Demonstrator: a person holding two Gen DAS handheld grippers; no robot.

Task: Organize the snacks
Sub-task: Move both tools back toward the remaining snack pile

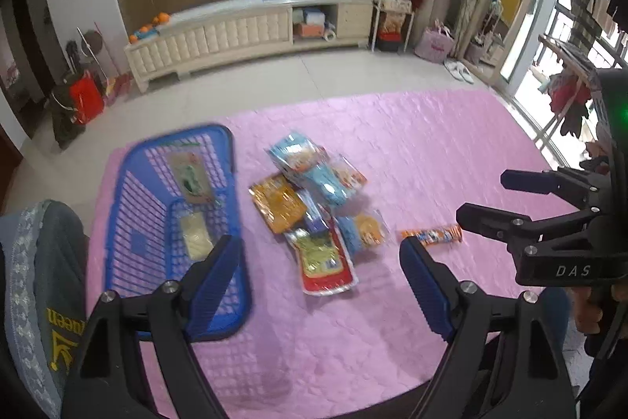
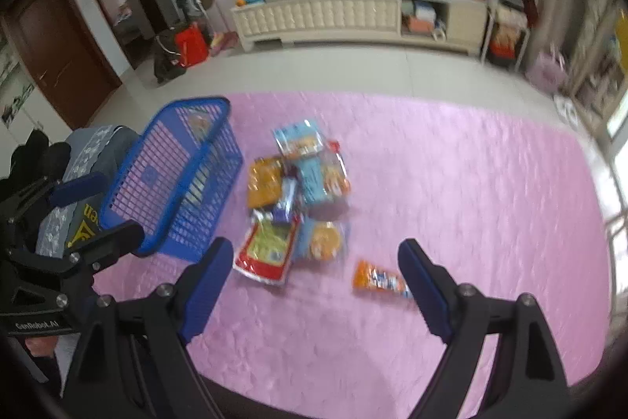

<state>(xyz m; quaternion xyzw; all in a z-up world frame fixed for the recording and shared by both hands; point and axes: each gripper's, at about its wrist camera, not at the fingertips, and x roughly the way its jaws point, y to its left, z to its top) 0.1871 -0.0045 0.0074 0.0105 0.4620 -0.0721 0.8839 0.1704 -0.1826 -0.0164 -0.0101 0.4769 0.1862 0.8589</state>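
A pile of snack packets [image 1: 314,199] lies on the pink mat [image 1: 431,152], also seen in the right wrist view [image 2: 298,199]. A red-edged packet [image 1: 325,262] is at its near side. An orange tube snack [image 1: 431,235] lies apart to the right, and shows in the right wrist view [image 2: 378,279]. A blue basket [image 1: 129,222] at left holds two packets [image 1: 190,179]. My left gripper [image 1: 320,254] is open and empty above the mat. My right gripper [image 2: 316,262] is open and empty; it also shows at the right of the left wrist view [image 1: 481,197].
The basket [image 2: 172,183] stands left of the pile. A grey cushion with yellow print [image 1: 43,293] lies left of the basket. A white TV cabinet [image 1: 251,30] stands along the far wall across tiled floor. A glass door is at the right.
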